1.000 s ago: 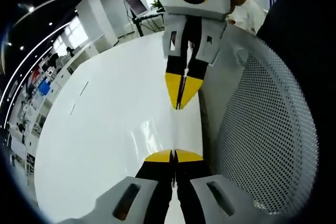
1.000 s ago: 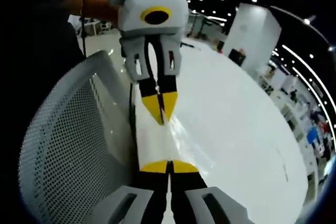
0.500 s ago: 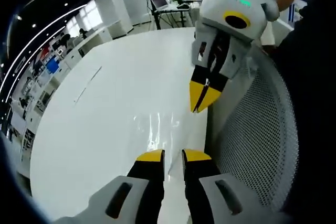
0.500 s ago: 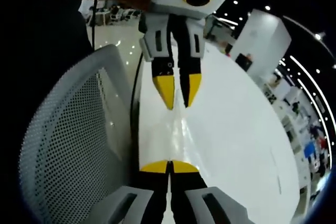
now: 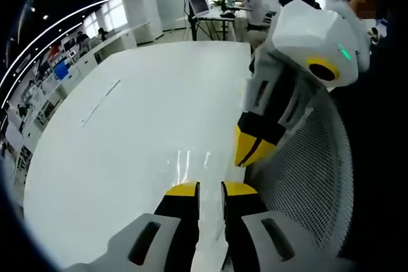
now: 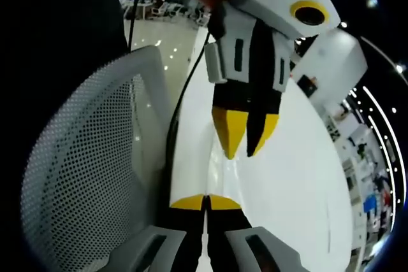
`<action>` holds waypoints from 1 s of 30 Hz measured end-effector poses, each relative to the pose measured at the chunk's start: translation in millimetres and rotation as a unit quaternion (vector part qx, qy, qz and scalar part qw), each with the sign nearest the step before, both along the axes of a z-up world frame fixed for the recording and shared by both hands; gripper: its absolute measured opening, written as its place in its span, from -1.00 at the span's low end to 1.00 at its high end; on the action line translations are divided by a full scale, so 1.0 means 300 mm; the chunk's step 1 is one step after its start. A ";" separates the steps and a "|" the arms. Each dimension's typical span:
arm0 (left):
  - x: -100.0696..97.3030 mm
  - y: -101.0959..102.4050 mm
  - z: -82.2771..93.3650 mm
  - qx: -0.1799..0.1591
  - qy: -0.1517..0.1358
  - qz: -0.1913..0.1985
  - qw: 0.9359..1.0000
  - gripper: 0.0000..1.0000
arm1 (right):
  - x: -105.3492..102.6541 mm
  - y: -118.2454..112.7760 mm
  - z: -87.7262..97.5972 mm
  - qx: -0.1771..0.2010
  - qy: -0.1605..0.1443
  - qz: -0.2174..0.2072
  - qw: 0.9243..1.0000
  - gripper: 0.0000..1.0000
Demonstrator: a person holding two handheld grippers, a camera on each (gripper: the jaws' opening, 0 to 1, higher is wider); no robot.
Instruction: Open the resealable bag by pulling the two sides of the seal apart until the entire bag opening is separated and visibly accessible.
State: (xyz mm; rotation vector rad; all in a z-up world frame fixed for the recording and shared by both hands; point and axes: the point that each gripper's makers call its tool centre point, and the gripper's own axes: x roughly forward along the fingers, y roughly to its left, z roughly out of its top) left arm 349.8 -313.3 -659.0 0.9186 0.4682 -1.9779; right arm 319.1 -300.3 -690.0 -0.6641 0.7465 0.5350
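Observation:
The clear resealable bag (image 6: pixel 220 171) lies as a thin, glinting film on the white table, its sheen also showing as the bag (image 5: pixel 190 160) just ahead of my left jaws. My left gripper (image 5: pixel 211 189) is open, with a bare gap between its yellow tips and nothing held. It hangs over the bag as the left gripper (image 6: pixel 247 138), tips apart. My right gripper (image 6: pixel 205 202) is shut, its yellow tips pressed together on the bag's near edge. It enters from the right as the right gripper (image 5: pixel 252 154), tips closed, close beside my left jaws.
The white table (image 5: pixel 127 119) stretches away to the left. A white mesh chair back (image 5: pixel 306 183) stands against its edge, seen also as the chair back (image 6: pixel 89 157). A black cable (image 6: pixel 185 93) trails from the left gripper. People sit at a far desk (image 5: pixel 220 14).
My left gripper was shut on the bag a second ago, then opened and let go. The two grippers have drawn closer and tilted. The right gripper stays shut.

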 end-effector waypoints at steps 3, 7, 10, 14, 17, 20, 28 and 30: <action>-0.006 0.000 -0.023 0.010 -0.014 -0.011 1.000 -0.80 | 0.004 -0.002 0.000 -0.003 -0.002 0.001 1.000 -1.00; -0.020 0.007 -0.056 0.032 -0.006 -0.021 0.999 -0.82 | 0.006 -0.001 0.006 -0.009 -0.004 0.008 1.000 -1.00; -0.024 0.008 -0.083 0.045 0.004 -0.018 0.999 -0.88 | 0.006 0.001 0.006 -0.017 -0.004 0.015 1.000 -1.00; -0.030 0.026 -0.113 0.071 0.009 -0.022 0.997 -0.87 | 0.004 0.013 0.005 -0.025 -0.003 0.026 0.999 -1.00; -0.032 0.039 -0.130 0.088 0.013 -0.020 0.996 -1.00 | 0.003 0.016 0.005 -0.027 -0.003 0.030 0.999 -1.00; -0.032 0.043 -0.134 0.099 0.027 0.003 0.995 -1.00 | 0.005 0.016 0.003 -0.027 -0.004 0.028 0.999 -1.00; 0.007 -0.029 -0.093 0.036 0.028 0.066 0.997 -1.00 | 0.029 -0.001 0.004 -0.011 -0.011 -0.016 1.000 -0.90; 0.023 -0.039 -0.091 0.026 0.006 0.065 0.998 -1.00 | 0.034 0.006 0.005 -0.009 -0.012 -0.016 1.000 -0.91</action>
